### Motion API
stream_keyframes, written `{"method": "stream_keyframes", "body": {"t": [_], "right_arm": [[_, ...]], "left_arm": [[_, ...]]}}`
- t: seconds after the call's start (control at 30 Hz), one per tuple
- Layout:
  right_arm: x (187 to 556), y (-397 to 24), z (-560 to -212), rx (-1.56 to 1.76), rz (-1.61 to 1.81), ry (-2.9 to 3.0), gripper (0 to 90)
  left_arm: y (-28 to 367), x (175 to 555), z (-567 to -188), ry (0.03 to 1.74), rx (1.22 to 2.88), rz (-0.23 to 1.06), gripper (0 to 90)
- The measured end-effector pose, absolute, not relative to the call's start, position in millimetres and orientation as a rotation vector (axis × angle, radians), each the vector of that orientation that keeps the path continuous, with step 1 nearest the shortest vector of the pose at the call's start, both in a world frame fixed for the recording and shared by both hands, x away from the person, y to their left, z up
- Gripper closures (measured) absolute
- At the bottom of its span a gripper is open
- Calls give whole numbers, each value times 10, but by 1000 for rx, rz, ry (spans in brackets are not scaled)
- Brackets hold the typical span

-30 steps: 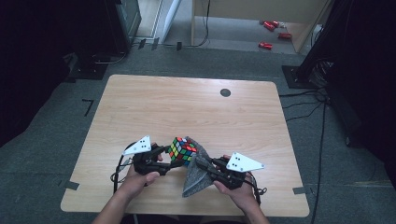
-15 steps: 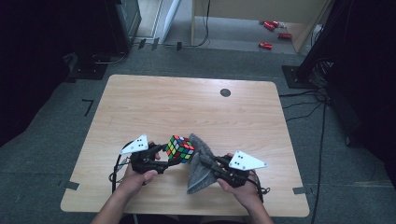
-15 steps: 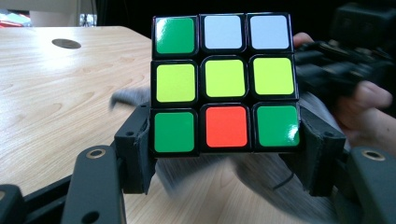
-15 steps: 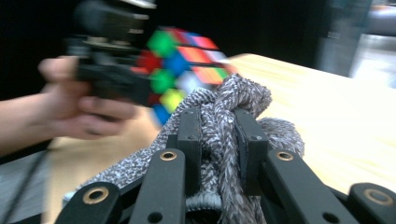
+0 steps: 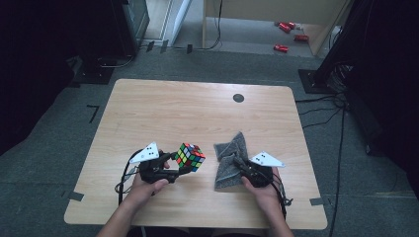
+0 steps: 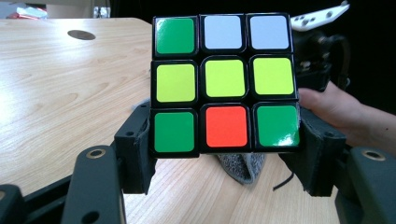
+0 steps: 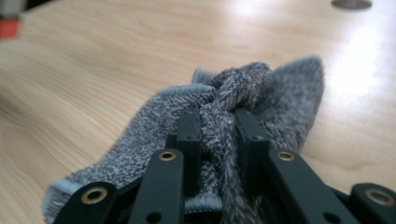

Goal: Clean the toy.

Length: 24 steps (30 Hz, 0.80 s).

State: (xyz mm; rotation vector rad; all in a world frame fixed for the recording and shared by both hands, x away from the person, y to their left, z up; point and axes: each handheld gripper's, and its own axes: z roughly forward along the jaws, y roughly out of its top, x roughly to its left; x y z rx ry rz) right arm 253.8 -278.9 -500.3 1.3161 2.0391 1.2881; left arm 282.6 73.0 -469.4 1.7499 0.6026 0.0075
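A scrambled colour cube (image 5: 189,157) is held just above the wooden table (image 5: 197,108) near its front edge, with my left gripper (image 5: 178,165) shut on its lower layer. In the left gripper view the cube (image 6: 224,84) faces me with yellow, green, white and red stickers, and my left gripper (image 6: 226,156) clamps it from both sides. A grey knitted cloth (image 5: 230,153) lies bunched on the table to the right of the cube. My right gripper (image 5: 236,163) is shut on a fold of it. In the right gripper view my right gripper (image 7: 217,135) pinches the cloth (image 7: 261,93).
A small black round disc (image 5: 238,98) is set in the table near its far edge. Cables trail from both grippers over the front edge. Red objects (image 5: 281,48) lie on the floor beyond the table. Dark equipment stands at both sides.
My right gripper has pulled the cloth to the right, away from the cube, and down onto the table. The left gripper and cube have stayed put.
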Motion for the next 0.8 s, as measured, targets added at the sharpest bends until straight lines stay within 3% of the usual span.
{"method": "stream_keyframes", "body": {"t": [0.13, 0.33, 0.5, 0.8], "right_arm": [[2555, -2786, -5037, 1321, 1275, 2057, 726], [2570, -2886, -4998, 1340, 1385, 2021, 503], [2511, -2851, -4875, 1213, 1475, 1970, 389], [2365, -2558, -4716, 912, 1584, 1975, 318]], "left_arm": [[751, 2840, -4694, 615, 1746, 14, 347], [749, 2854, -4701, 649, 1764, 38, 348], [688, 2877, -4731, 731, 1838, 92, 347], [622, 2889, -4730, 753, 1854, 74, 347]]}}
